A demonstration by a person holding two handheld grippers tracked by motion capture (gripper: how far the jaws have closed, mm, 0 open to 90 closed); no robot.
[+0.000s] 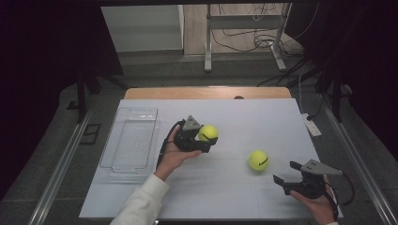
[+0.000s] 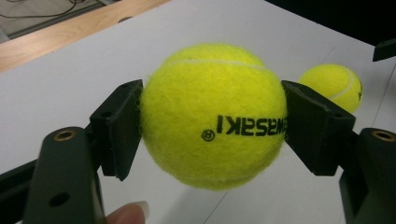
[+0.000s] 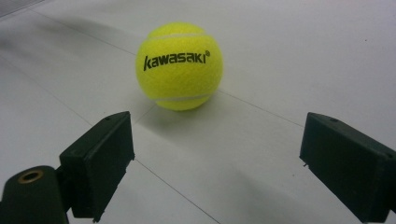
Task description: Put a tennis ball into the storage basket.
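White table: left gripper clamps one fuzzy yellow-green tennis ball mid-table; right gripper, jaws wide, faces the second ball. Next, probably the clear plastic tray at the left edge.

2 yellow tennis balls, well apart

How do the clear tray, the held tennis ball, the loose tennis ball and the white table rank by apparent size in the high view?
1. white table
2. clear tray
3. held tennis ball in the left gripper and loose tennis ball: they look alike, so no ranking.
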